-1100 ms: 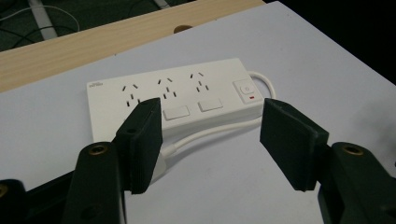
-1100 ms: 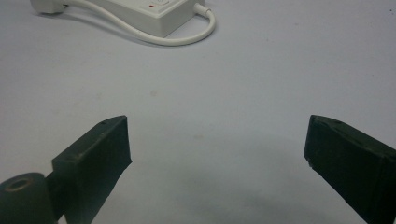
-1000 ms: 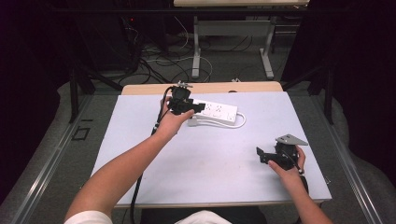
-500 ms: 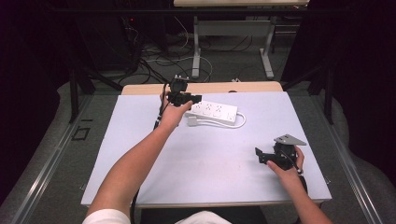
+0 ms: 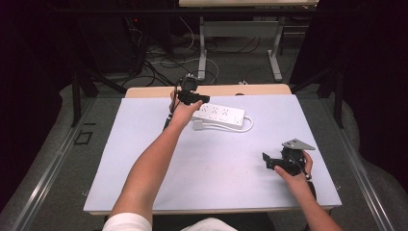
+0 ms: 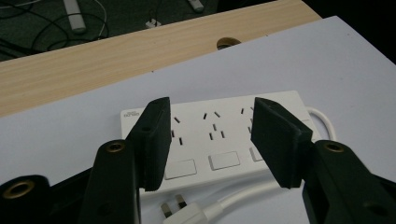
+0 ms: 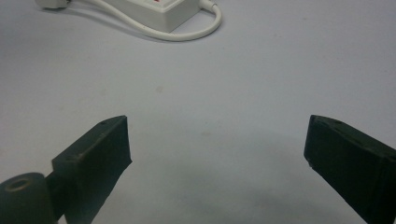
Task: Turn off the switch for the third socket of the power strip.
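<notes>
Left gripper view: black two-jaw left gripper (image 6: 210,140) hangs over white plastic three-socket power strip (image 6: 219,135), jaws spread, nothing pinched. Strip lies flat at far-middle of pale lilac table cover (image 5: 216,168), its white cord (image 5: 248,126) looped round the end & white plug (image 6: 184,215) loose just beside it. Right gripper (image 5: 281,162) well apart near front-right, jaws wide, empty. Judging by that: approach done; grasp & whatever follows w/ the plug all left

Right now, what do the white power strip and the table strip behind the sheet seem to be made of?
The power strip looks like smooth, slightly glossy white plastic: even colour, moulded edges and slots. The far table edge looks like light wood or a wood-pattern laminate, matte; grain lines show, but I cannot tell which of the two it is.
</notes>
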A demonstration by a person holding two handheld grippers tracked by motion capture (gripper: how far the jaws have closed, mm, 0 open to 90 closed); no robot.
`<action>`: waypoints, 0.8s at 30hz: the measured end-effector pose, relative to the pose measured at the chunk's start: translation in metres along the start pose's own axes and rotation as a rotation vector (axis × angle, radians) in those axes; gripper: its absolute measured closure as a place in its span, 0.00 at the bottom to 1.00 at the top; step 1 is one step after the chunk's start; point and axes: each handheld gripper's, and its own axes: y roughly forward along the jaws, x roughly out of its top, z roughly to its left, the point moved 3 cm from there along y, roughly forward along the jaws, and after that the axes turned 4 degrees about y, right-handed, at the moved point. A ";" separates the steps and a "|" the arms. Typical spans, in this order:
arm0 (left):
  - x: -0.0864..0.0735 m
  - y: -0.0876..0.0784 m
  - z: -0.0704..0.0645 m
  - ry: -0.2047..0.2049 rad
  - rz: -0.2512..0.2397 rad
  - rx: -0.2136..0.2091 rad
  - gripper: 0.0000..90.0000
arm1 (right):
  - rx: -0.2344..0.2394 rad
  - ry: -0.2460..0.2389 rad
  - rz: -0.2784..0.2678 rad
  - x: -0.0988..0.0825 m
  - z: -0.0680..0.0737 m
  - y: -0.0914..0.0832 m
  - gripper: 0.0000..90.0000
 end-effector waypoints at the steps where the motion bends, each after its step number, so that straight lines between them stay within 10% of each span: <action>1: 0.001 0.002 0.001 0.004 -0.001 0.004 0.54 | 0.000 0.000 0.000 0.000 0.000 0.000 0.07; 24: -0.014 0.035 0.013 -0.073 0.137 0.056 0.72 | -0.001 0.018 0.002 -0.002 -0.004 -0.003 0.08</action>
